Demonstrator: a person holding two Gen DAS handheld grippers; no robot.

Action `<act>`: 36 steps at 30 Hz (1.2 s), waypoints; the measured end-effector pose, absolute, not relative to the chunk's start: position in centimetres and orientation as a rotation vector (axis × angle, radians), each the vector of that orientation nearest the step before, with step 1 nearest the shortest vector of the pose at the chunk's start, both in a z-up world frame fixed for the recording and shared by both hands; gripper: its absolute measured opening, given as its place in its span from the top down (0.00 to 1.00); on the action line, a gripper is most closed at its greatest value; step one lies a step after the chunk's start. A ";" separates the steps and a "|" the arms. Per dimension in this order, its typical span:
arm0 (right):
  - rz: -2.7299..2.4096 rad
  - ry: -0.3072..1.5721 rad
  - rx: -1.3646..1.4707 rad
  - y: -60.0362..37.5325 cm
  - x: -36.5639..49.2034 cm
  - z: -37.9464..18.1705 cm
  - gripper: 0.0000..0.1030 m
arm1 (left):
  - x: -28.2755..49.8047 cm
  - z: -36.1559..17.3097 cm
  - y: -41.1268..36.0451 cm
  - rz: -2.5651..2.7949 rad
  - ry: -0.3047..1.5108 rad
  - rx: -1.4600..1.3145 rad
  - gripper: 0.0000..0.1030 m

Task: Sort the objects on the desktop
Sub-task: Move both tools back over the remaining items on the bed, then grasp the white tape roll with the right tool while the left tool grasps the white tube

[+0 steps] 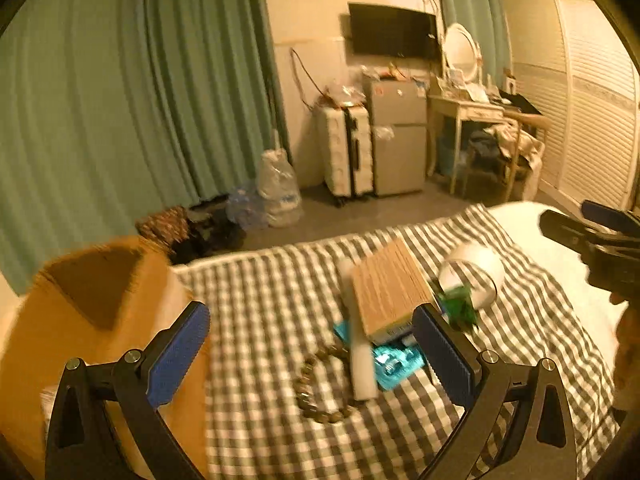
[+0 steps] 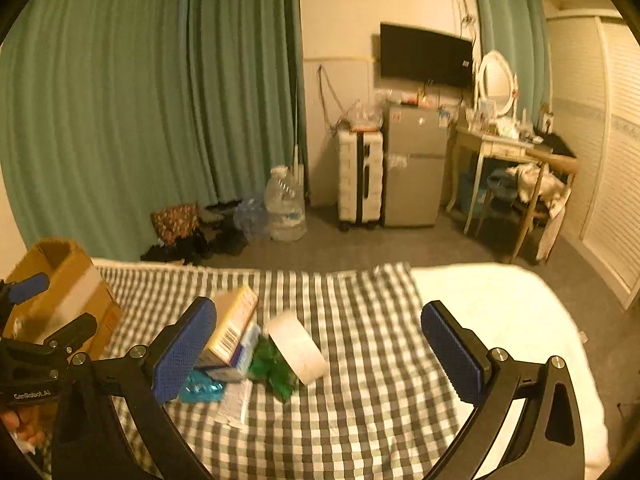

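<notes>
1. The left tongs are spread wide and hold nothing; they hang over the checked cloth, above the string of beads.
2. The right tongs are also spread wide and empty, above the middle of the cloth.
3. Between the left tongs' fingers, a white tube lies across the beads' right side and leans on a tan box.
4. The tan box rests tilted on a smaller box, with a teal packet under them.
5. Just right of the box lies a green wrapper, touching a white roll tipped on its side.
6. A cardboard box stands open at the cloth's left edge, close to the left finger.
7. Bare white bedding shows past the cloth's right edge.
8. Beyond the far edge, the floor holds water bottles, a suitcase and a small fridge.
</notes>
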State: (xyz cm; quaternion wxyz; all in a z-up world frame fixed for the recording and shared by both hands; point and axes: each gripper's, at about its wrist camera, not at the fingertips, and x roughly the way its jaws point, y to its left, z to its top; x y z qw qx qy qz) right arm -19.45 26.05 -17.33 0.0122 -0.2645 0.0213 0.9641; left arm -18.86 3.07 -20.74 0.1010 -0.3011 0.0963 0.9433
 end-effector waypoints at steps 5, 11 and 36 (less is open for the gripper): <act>2.974 0.147 -0.911 27.3 -21.5 -20.6 0.01 | -19.8 -23.8 4.1 2.760 0.308 -0.951 0.00; 2.942 0.090 -1.008 26.9 -23.5 -23.3 0.04 | -22.1 -27.5 4.2 2.747 0.269 -1.120 0.00; 2.957 0.109 -1.219 25.1 -25.4 -27.5 0.45 | -23.1 -29.9 5.1 2.576 0.188 -1.229 0.84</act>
